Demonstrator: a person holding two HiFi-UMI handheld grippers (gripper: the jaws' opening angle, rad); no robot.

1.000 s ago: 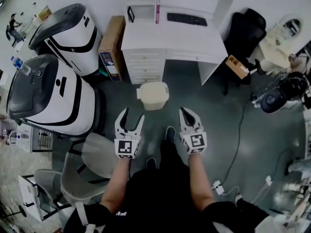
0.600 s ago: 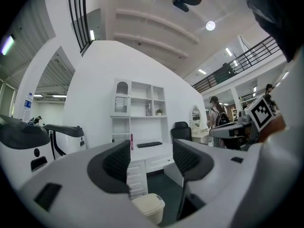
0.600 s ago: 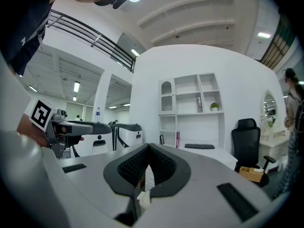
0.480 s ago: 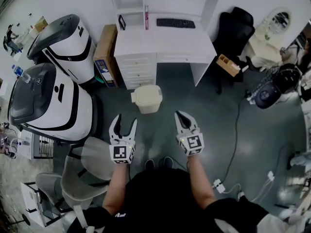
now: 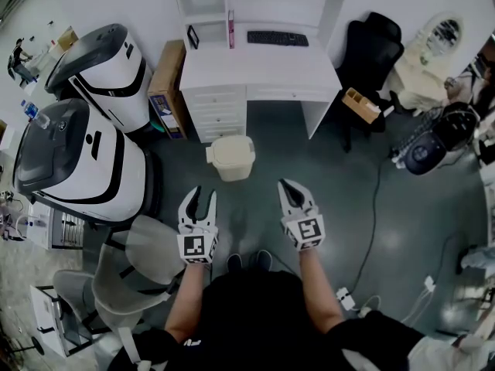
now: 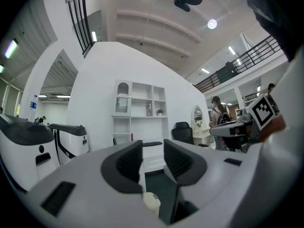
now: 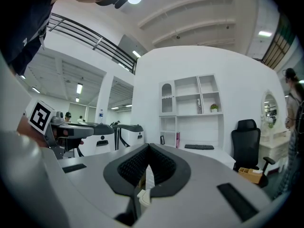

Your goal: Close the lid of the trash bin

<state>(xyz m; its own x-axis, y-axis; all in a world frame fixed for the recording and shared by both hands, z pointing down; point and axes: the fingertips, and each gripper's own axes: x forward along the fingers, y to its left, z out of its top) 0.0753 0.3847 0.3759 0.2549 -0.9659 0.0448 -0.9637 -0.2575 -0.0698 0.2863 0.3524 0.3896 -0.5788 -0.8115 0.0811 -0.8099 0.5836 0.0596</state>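
The trash bin (image 5: 230,158) stands on the dark grey floor (image 5: 340,207), just in front of the drawer stack (image 5: 219,113) at the left end of the white desk (image 5: 259,72). It is small and cream-coloured. Its lid (image 5: 231,148) seems to lie flat on top, though it shows too small in the head view to be sure.

The person holds both grippers out level over the floor, side by side. They point toward the bin and are well apart from it. The left gripper (image 5: 203,197) has its jaws apart and closing, with nothing between them. In the left gripper view, the gap between the dark ribbed pads (image 6: 128,160) frames only the floor and the bin far beyond. The right gripper (image 5: 286,185) has its jaws pressed together at the tips and holds nothing.

A keyboard (image 5: 277,38) lies near the back edge of the desk. A black office chair (image 5: 371,49) stands off the desk's right end and a cardboard box (image 5: 166,83) leans at its left end. Two white-and-black machines (image 5: 77,157) fill the floor's left side, and a grey chair (image 5: 147,257) stands just beside the person's left arm
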